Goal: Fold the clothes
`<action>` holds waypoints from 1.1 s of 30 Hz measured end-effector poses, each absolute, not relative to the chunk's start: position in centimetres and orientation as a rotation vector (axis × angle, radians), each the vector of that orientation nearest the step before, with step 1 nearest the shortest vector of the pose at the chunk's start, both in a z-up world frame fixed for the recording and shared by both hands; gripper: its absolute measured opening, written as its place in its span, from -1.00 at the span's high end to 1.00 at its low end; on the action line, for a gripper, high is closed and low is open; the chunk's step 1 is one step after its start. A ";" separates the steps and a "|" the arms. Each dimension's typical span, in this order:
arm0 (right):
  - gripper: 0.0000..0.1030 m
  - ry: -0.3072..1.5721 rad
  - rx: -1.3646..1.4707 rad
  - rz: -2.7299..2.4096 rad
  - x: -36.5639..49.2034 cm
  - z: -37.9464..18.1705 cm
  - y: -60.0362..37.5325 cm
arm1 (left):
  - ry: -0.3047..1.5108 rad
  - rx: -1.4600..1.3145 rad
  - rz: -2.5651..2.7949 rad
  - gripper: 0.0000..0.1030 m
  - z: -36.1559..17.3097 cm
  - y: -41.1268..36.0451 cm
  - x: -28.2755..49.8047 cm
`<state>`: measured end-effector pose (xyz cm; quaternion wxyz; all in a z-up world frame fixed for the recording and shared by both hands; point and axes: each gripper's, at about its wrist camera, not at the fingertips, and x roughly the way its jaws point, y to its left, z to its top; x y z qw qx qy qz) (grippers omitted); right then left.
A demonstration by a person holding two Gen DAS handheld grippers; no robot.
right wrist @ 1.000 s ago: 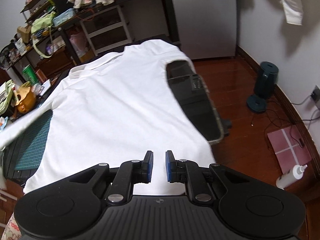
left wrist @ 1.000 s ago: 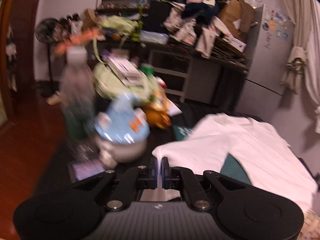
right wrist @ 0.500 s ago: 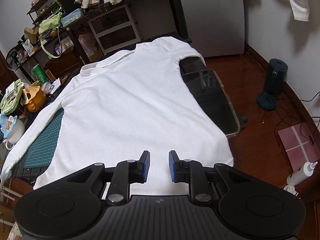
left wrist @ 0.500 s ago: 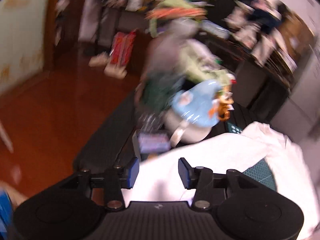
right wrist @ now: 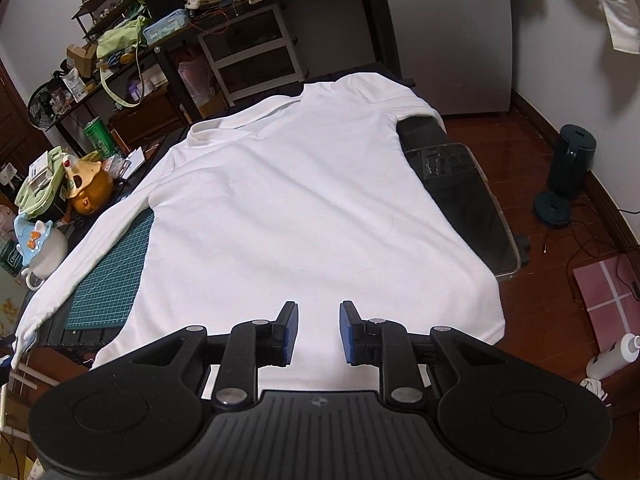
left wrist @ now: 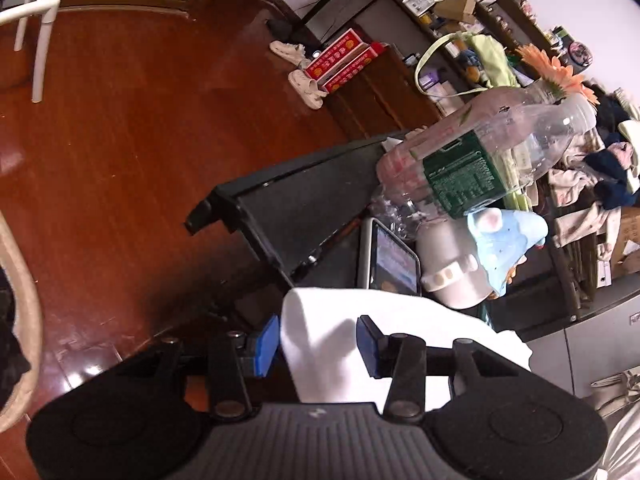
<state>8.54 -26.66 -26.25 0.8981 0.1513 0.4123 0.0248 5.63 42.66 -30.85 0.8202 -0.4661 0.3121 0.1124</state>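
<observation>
White long-sleeved shirt (right wrist: 288,208) lies spread flat on the dark counter (right wrist: 460,196), collar at the far end, hem nearest us, one sleeve (left wrist: 360,336) trailing over a green cutting mat (right wrist: 108,280). We see the left tongs (left wrist: 318,346) closing, blue pads either side of the sleeve's cuff end and not yet pressing it. Right tongs (right wrist: 318,332) hover spread over the hem, nothing pinched. Beside the cuff: a clear plastic bottle (left wrist: 480,156) and a small screen (left wrist: 394,260).
</observation>
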 end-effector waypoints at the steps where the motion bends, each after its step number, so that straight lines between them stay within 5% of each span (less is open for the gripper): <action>1: 0.57 0.855 0.314 0.050 8.5 -26.3 -26.7 | 0.649 -0.984 0.236 0.41 -30.7 42.4 5.9; 2: 0.57 0.859 0.316 0.048 8.5 -26.4 -26.8 | 0.639 -0.970 0.237 0.95 -30.4 42.3 5.9; 4: 0.57 0.865 0.323 0.045 8.6 -26.5 -26.8 | 0.606 -0.902 0.251 0.99 -29.1 41.8 5.9; 13: 0.57 0.864 0.332 0.039 8.6 -26.8 -26.9 | 0.431 -0.747 0.290 0.99 -20.4 42.4 4.2; 19: 0.57 0.857 0.352 0.051 8.9 -27.0 -26.8 | 0.723 -0.753 0.320 0.99 -24.1 42.6 5.4; 28: 0.54 0.705 0.204 0.299 17.4 -21.8 -21.9 | 0.776 -0.836 0.289 0.98 -27.2 41.9 2.7; 30: 0.26 0.637 0.119 0.394 20.8 -20.4 -19.2 | 0.772 -0.825 0.279 0.98 -27.0 42.0 3.0; 32: -0.37 0.552 -0.043 0.488 25.8 -18.6 -14.6 | 0.773 -0.810 0.266 0.98 -27.0 42.1 3.6; 33: -0.43 0.532 -0.108 0.495 28.2 -18.4 -13.0 | 0.774 -0.812 0.263 0.98 -27.1 42.1 3.8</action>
